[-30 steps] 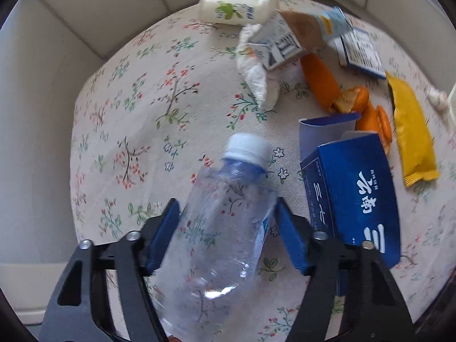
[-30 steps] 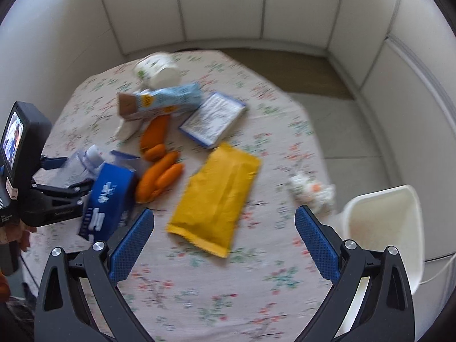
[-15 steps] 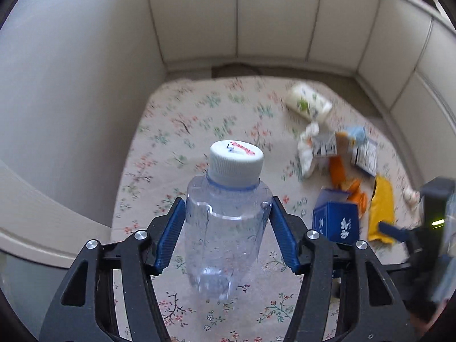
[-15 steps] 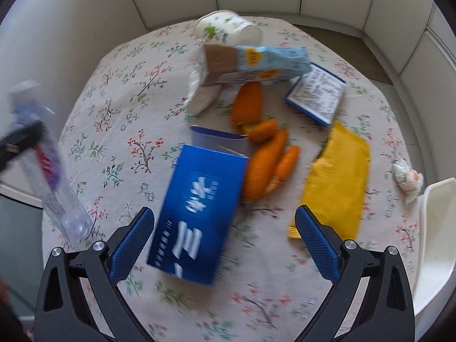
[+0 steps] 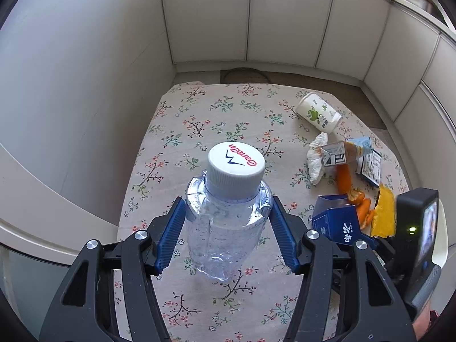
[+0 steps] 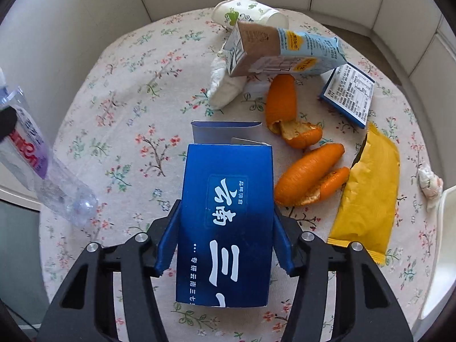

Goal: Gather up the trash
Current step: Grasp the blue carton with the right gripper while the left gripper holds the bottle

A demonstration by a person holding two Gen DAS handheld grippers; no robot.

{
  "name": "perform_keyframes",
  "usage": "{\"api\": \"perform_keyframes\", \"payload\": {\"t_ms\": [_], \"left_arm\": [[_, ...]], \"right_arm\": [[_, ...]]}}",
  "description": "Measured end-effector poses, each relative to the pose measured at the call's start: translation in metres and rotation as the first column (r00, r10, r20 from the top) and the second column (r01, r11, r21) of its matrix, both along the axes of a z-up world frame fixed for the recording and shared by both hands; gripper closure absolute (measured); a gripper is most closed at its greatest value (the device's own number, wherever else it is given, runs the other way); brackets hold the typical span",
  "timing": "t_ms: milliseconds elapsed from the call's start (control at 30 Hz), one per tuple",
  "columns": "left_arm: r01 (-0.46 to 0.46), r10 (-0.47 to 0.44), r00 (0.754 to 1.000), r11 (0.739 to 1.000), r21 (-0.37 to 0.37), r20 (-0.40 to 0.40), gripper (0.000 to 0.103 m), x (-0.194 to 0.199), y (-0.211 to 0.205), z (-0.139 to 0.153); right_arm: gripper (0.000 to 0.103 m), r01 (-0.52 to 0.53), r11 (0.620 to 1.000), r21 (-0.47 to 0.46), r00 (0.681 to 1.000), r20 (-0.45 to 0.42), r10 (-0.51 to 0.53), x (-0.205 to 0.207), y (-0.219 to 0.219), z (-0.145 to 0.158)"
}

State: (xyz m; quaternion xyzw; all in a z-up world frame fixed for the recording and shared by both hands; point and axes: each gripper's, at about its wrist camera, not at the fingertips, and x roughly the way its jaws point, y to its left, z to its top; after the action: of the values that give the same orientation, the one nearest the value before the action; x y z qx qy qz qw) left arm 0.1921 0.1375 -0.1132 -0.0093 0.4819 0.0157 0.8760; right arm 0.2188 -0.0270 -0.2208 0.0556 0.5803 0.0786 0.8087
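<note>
The left gripper is clamped on a light, crushable bottle above the counter, while the right gripper, just closed, pinches a box across its thin sides.

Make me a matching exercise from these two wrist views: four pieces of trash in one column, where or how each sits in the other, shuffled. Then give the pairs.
Things
1. plastic water bottle
2. blue carton box
3. paper cup
4. yellow wrapper

Places or states
A. lying on its side at the far end of the tablecloth
B. flat on the cloth beside the orange peels
C. clamped in the left hand-held gripper, clear of the table, white cap on
D. between the pads of the right hand-held gripper, top flap open

Pairs: 1-C, 2-D, 3-A, 4-B
</note>
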Motion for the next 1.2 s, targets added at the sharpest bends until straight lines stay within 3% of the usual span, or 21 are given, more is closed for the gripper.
{"api": "perform_keyframes", "payload": {"t_ms": [333, 733, 1200], "left_arm": [[-0.03, 0.031, 0.999, 0.998, -0.047, 0.023, 0.046, -0.002, 0.002, 0.005], [-0.013, 0.03, 0.987, 0.994, -0.109, 0.157, 0.046, -0.011, -0.013, 0.034], [0.082, -0.034, 0.959, 0.983, -0.162, 0.283, 0.046, -0.019, -0.065, 0.061]], "right_arm": [[0.047, -0.023, 0.993, 0.114, 0.989, 0.146, 0.006, -0.011, -0.018, 0.054], [0.047, 0.049, 0.996, 0.076, 0.925, 0.373, -0.074, -0.022, -0.06, 0.099], [0.047, 0.214, 0.977, -0.006, 0.839, 0.513, -0.181, -0.047, -0.142, 0.136]]}}
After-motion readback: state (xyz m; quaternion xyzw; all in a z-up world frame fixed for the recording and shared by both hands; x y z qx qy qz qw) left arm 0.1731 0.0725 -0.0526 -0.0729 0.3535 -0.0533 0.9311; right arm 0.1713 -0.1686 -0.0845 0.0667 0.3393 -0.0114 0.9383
